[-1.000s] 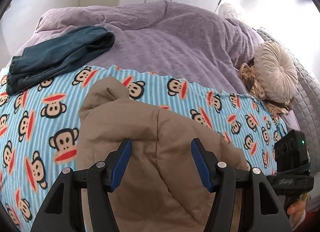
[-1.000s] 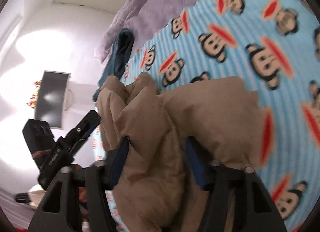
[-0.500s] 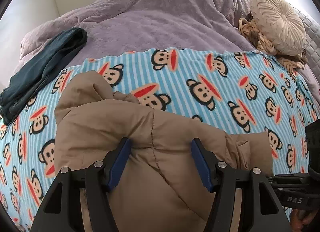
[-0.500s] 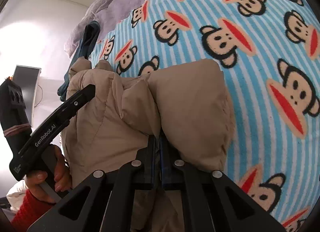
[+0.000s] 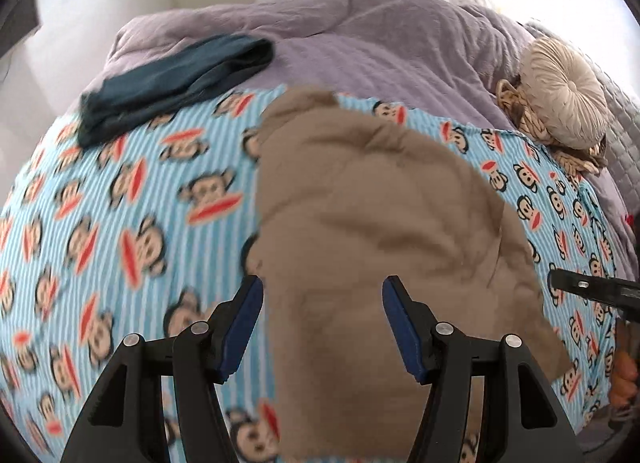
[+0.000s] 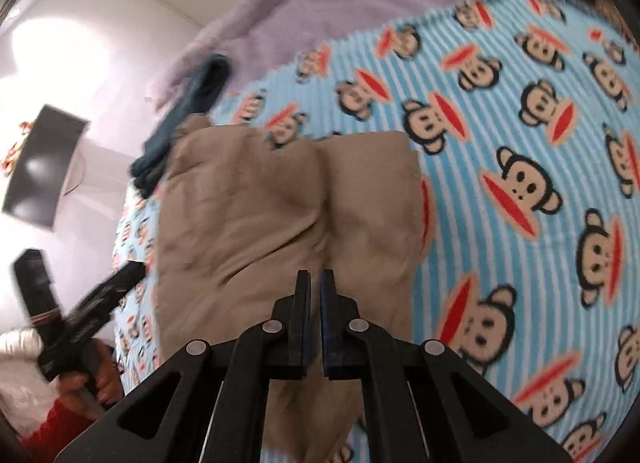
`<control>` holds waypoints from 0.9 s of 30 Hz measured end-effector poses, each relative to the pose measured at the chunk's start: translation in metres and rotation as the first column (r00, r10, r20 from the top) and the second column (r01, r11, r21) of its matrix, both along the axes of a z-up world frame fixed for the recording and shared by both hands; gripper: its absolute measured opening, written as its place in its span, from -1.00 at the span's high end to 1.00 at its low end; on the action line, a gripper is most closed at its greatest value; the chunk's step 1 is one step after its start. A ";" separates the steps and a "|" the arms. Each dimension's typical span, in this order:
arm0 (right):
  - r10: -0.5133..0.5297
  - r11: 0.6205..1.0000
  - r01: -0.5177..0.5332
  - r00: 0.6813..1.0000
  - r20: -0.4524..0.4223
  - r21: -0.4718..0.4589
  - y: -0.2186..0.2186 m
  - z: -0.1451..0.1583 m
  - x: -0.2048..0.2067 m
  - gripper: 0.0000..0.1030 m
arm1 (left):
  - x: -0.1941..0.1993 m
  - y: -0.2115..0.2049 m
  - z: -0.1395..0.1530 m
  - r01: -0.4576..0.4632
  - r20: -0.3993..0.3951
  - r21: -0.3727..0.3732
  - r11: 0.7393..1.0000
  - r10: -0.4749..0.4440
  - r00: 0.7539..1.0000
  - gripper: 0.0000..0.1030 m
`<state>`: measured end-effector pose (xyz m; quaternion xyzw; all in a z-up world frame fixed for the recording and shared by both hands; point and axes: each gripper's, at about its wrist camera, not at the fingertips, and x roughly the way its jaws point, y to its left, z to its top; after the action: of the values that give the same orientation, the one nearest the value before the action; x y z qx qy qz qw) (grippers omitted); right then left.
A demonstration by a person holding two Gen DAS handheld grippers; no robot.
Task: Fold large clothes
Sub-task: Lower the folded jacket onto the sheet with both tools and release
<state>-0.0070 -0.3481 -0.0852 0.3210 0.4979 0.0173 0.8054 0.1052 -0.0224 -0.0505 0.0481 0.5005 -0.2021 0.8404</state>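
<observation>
Under me spreads the lilac bedspread [image 5: 384, 51], and over its near half lies the blue striped monkey blanket [image 5: 120, 223], which fills most of both my views. On that blanket sits the tan padded garment [image 5: 372, 223], bunched and folded, lying flat across the stripes with one corner reaching toward the far edge of the blanket. At the boundary of blanket and bedspread lies a dark teal garment [image 5: 176, 79], folded, well apart from the tan one in my left view. A round cream cushion [image 5: 564, 99] rests at the bed's right side. My left gripper [image 5: 322, 315] hangs wide apart above the tan fabric, holding nothing. My right gripper [image 6: 315, 303] has its pads nearly together with a thin gap, and I cannot tell whether cloth is pinched between them.
</observation>
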 end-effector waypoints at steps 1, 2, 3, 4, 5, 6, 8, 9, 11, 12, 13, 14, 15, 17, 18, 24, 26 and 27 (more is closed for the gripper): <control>0.012 1.000 -0.012 1.000 0.012 0.003 0.005 0.005 -0.007 0.92 | -0.004 0.005 -0.004 -0.009 -0.015 -0.005 1.000 0.009 1.000 -0.24; 0.038 0.999 -0.039 0.999 0.021 0.003 0.014 0.010 -0.015 0.92 | -0.008 0.009 -0.011 -0.018 -0.039 -0.005 1.000 0.018 0.999 -0.24; 0.067 0.998 -0.067 0.998 0.015 -0.011 0.023 0.012 -0.021 0.92 | -0.012 0.012 -0.019 -0.028 -0.064 0.001 1.000 0.028 0.998 -0.24; 0.090 0.995 -0.090 0.996 0.002 -0.031 0.031 0.010 -0.024 0.92 | -0.015 0.014 -0.027 -0.034 -0.078 -0.003 0.999 0.033 0.996 -0.25; 0.115 0.991 -0.116 0.993 -0.027 -0.059 0.040 0.003 -0.025 0.92 | -0.018 0.015 -0.032 -0.041 -0.079 -0.007 0.999 0.040 0.996 -0.27; 0.117 0.989 -0.123 0.991 -0.066 -0.081 0.045 -0.006 -0.027 0.92 | -0.018 0.014 -0.037 -0.047 -0.080 -0.004 0.999 0.046 0.996 -0.40; 0.104 0.987 -0.119 0.985 -0.135 -0.107 0.049 -0.028 -0.027 0.92 | -0.021 0.012 -0.046 -0.056 -0.084 -0.007 0.998 0.055 0.995 -0.44; 0.096 0.985 -0.117 0.982 -0.160 -0.126 0.049 -0.038 -0.028 0.92 | -0.022 0.012 -0.049 -0.056 -0.088 -0.010 0.998 0.055 0.995 -0.44; 0.087 0.985 -0.113 0.978 -0.188 -0.133 0.048 -0.053 -0.030 0.92 | -0.023 0.011 -0.054 -0.061 -0.105 -0.020 0.998 0.059 0.993 -0.44; 0.078 0.986 -0.105 0.977 -0.197 -0.129 0.047 -0.059 -0.031 0.92 | -0.022 0.010 -0.054 -0.061 -0.105 -0.021 0.998 0.058 0.993 -0.45; 0.071 0.987 -0.098 0.976 -0.205 -0.124 0.045 -0.064 -0.032 0.93 | -0.024 0.009 -0.055 -0.060 -0.102 -0.017 0.998 0.058 0.993 -0.52; 0.067 0.987 -0.095 0.975 -0.213 -0.126 0.045 -0.069 -0.032 0.93 | -0.026 0.008 -0.056 -0.059 -0.095 -0.003 0.998 0.058 0.994 -0.56; 0.064 0.987 -0.095 0.973 -0.221 -0.132 0.045 -0.072 -0.032 0.92 | -0.026 0.007 -0.056 -0.058 -0.094 0.000 0.998 0.057 0.994 -0.57; 0.055 0.987 -0.089 0.970 -0.235 -0.136 0.045 -0.077 -0.032 0.92 | -0.028 0.007 -0.056 -0.065 -0.110 0.000 0.998 0.065 0.992 -0.57; 0.050 0.987 -0.086 0.970 -0.239 -0.139 0.044 -0.078 -0.032 0.92 | -0.027 0.007 -0.055 -0.070 -0.116 0.001 0.998 0.070 0.991 -0.57; 0.034 0.983 -0.078 0.966 -0.257 -0.163 0.049 -0.076 -0.031 0.89 | -0.040 0.007 -0.042 -0.075 -0.126 0.031 0.997 0.078 0.989 -0.57; 0.031 0.981 -0.079 0.965 -0.261 -0.176 0.051 -0.076 -0.031 0.89 | -0.047 0.007 -0.041 -0.064 -0.126 0.041 0.997 0.069 0.990 -0.57; 0.029 0.980 -0.079 0.964 -0.264 -0.182 0.052 -0.075 -0.031 0.89 | -0.050 0.007 -0.042 -0.060 -0.127 0.050 0.997 0.066 0.990 -0.57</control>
<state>-0.0378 -0.2964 -0.1605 0.2282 0.6070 -0.0508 0.7596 0.0552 -0.0155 -0.0922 0.0385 0.5594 -0.1667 0.8111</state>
